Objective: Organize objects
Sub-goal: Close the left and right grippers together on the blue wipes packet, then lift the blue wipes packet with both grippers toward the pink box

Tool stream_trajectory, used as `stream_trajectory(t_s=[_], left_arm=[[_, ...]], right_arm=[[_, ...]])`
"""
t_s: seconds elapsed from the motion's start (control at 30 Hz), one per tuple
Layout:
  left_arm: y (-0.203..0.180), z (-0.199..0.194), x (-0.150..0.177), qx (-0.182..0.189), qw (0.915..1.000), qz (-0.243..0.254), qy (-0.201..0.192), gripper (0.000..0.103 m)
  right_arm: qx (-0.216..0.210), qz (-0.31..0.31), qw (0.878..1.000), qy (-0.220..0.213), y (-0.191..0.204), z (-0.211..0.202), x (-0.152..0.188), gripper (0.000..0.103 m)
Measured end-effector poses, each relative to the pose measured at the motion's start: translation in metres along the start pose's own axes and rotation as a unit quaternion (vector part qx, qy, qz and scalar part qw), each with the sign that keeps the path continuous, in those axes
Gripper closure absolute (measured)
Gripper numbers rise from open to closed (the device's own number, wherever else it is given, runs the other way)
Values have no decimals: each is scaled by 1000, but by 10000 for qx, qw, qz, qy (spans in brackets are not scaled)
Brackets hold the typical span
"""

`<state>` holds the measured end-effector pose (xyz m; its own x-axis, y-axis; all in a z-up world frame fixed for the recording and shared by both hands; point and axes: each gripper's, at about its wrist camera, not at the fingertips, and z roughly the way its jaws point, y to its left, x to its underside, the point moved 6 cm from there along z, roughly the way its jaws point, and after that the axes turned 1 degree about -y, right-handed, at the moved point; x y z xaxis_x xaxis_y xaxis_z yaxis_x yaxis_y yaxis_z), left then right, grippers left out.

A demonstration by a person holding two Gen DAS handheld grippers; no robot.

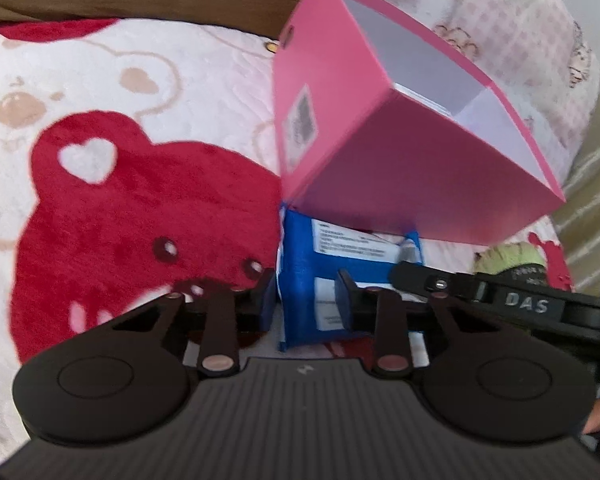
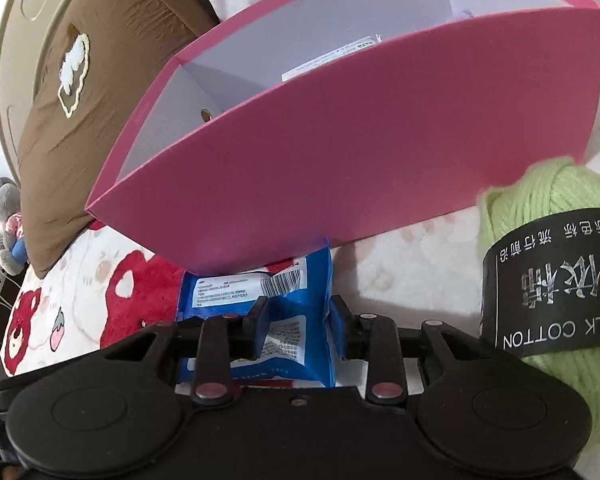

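You are working over a blanket (image 1: 100,208) printed with red bears, which is filling the left wrist view from 7 to 12 o'clock. A brown pillow (image 2: 100,92) is lying at 10 o'clock in the right wrist view.

The pink box (image 2: 360,152) is sitting open at 12 o'clock in both views, its white inside showing. Something white and printed is already lying in it, so I judge part of the sorting done.

The green yarn (image 2: 560,280) with its black band is waiting outside the box at 3 o'clock in the right view, beside your right gripper, apparently still to be put away.

The blue packet (image 1: 300,280) is lying on the blanket just below the box, touching its lower edge, not yet inside.

Your left gripper (image 1: 306,300) is pinching the packet, pads pressing on it. Your right gripper (image 2: 296,328) is clamping the same packet from the other side. Lifting it over the near wall looks like the next step.
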<state>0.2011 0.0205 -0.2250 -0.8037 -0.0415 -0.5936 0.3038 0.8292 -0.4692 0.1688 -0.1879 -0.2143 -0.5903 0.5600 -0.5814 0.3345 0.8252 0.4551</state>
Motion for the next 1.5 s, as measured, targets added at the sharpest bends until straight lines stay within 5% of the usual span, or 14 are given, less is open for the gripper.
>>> stream_trajectory(t_s=[0.27,0.43,0.7,1.07,1.5], left_arm=[[-4,-3,0,-69,10000,0,1,76],[0,-4,0,-262,9997,38,-3,79],[2,-6,-1,-12,9995,-316,9,79],[-17,-11,8,-207,9992,217,257,78],[-36,-30,22,-146,9982,343,476,74]], right_arm=[[-71,-481,9988,-59,1,-11,6,67],[196,-682,9974,-130,-9,-19,8,53],[-178,-562,9982,111,-1,-12,19,55],[178,-1384,9902,87,19,-20,33,54],[303,-1895,9808,335,34,-41,43,34]])
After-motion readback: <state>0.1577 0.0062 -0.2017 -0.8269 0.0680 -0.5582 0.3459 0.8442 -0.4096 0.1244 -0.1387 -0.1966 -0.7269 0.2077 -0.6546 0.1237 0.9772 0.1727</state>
